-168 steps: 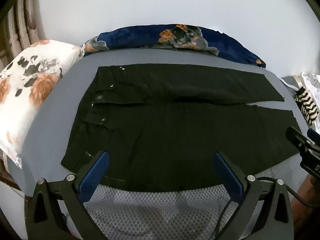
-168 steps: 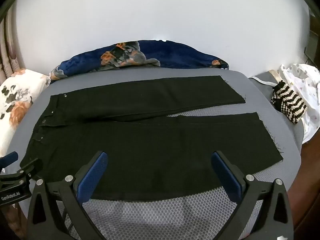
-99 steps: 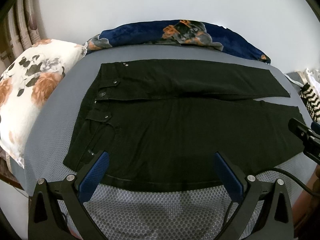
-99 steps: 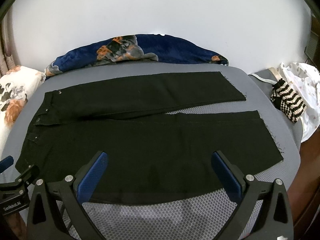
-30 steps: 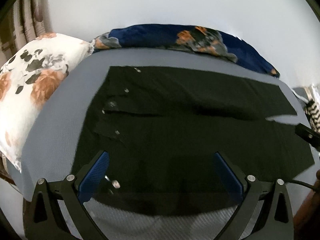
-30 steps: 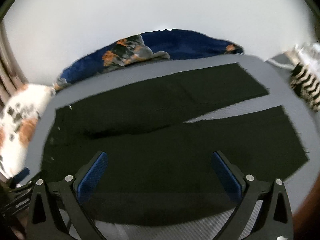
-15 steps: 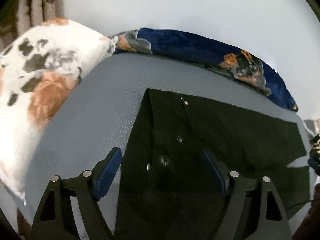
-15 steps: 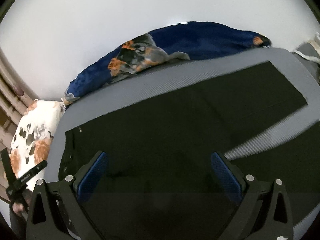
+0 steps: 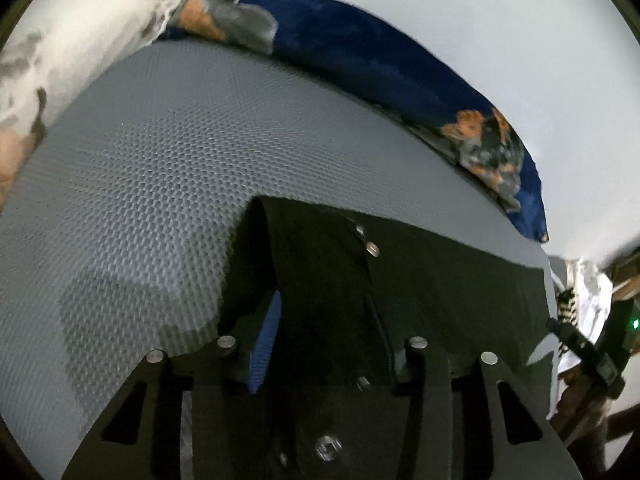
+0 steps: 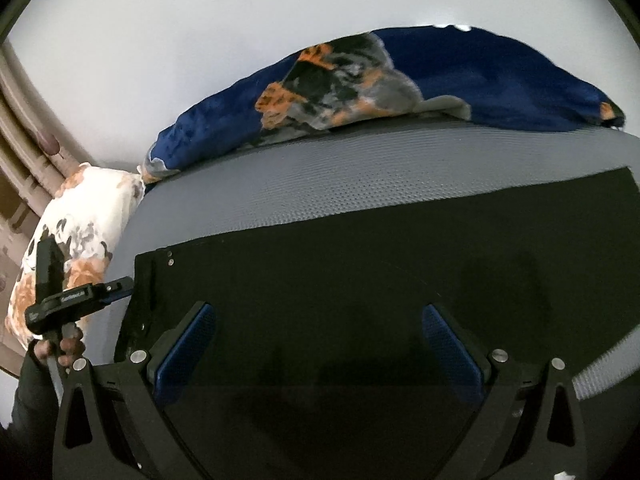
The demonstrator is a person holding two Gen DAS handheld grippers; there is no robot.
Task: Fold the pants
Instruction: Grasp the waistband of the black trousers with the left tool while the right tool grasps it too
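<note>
Black pants (image 9: 420, 280) lie flat on a grey mesh bed surface (image 9: 140, 168), waistband to the left, legs running right. My left gripper (image 9: 324, 344) has its jaws drawn close together over the waistband edge, black cloth between the blue pads (image 9: 266, 344); the metal buttons (image 9: 372, 248) sit just beyond. My right gripper (image 10: 320, 344) is wide open, low over the middle of the pants (image 10: 380, 272), holding nothing. The left gripper also shows in the right wrist view (image 10: 116, 290) at the waistband.
A navy floral blanket (image 10: 400, 80) lies along the white wall at the back. A white floral pillow (image 10: 76, 232) sits at the left end. A striped cloth and white fabric (image 9: 576, 308) lie off the right end.
Both grippers moved down and forward toward the pants. The left gripper's jaws narrowed from wide open to nearly closed at the waistband. The right gripper stayed open.
</note>
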